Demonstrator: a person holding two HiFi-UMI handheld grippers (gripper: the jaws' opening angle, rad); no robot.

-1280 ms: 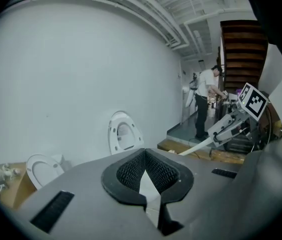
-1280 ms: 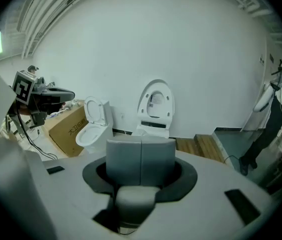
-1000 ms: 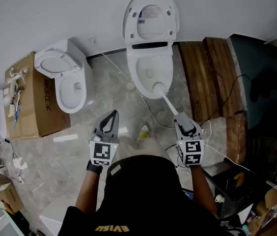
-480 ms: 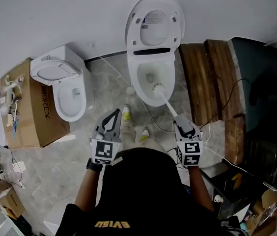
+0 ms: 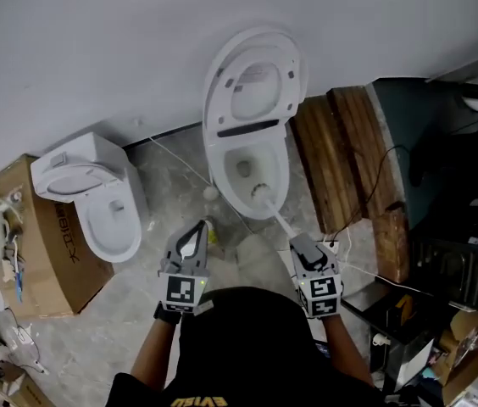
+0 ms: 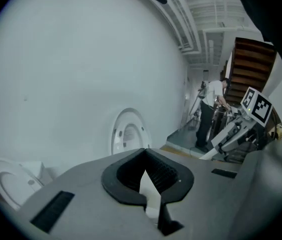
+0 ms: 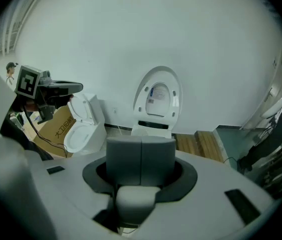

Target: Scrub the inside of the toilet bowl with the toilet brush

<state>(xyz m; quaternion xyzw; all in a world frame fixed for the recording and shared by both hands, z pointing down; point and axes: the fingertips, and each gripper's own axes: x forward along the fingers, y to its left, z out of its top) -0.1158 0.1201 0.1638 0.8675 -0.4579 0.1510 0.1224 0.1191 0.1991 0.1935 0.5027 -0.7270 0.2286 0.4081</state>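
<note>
The white toilet [image 5: 222, 172] stands against the wall with its lid [image 5: 252, 83] raised. A white toilet brush has its head [image 5: 260, 194] inside the bowl at the near rim. Its thin handle [image 5: 280, 223] slants back to my right gripper [image 5: 300, 246], which is shut on it. In the right gripper view the jaws [image 7: 141, 141] meet above the handle [image 7: 135, 201], facing the toilet [image 7: 153, 126]. My left gripper [image 5: 197, 231] hovers over the floor left of the bowl. It is open by a narrow gap [image 6: 146, 176] and holds nothing.
A second toilet [image 5: 108, 219] and a cardboard box [image 5: 40, 253] stand to the left. Wooden planks [image 5: 341, 168] lie right of the bowl, with cables [image 5: 366, 270] across the floor. A small yellow bottle [image 5: 212, 230] stands near the left gripper. A person [image 6: 211, 109] stands far behind.
The head view has swung, so the toilet sits lower and more to the left in the picture. The brush head stays at the bowl's near side. Neither gripper has changed state.
</note>
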